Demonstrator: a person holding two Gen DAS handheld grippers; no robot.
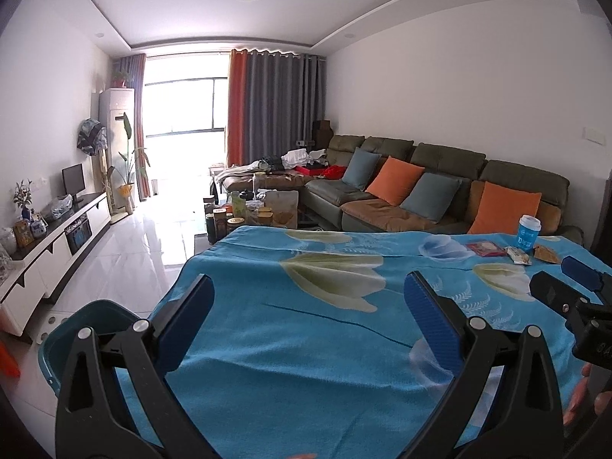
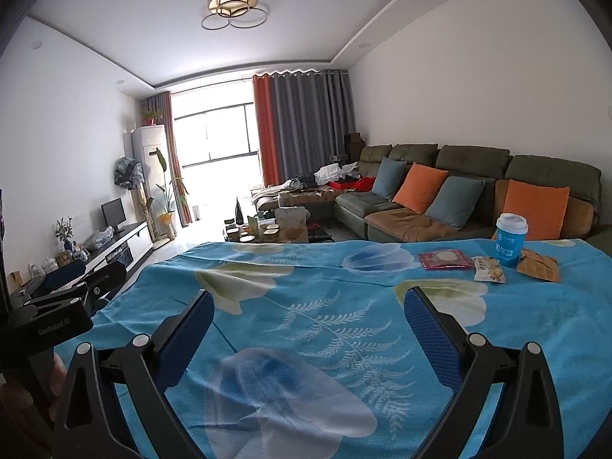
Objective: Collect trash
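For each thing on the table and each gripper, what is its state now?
Left gripper: open, empty.
Right gripper: open, empty.
Blue paper cup: upright, lid on.
Red wrapper: lying flat.
White snack wrapper: lying flat.
Orange wrapper: crumpled, beside cup.
Teal bin: open, beside the table.

I stand in a home living room: a long green sofa point(image 2: 474, 176) with orange and blue cushions, grey and orange curtains point(image 2: 302, 122) at a bright window, a low white TV cabinet point(image 1: 57, 244) holding a small screen, a cluttered coffee table point(image 1: 252, 214), and a ring-shaped ceiling lamp point(image 2: 231, 4).
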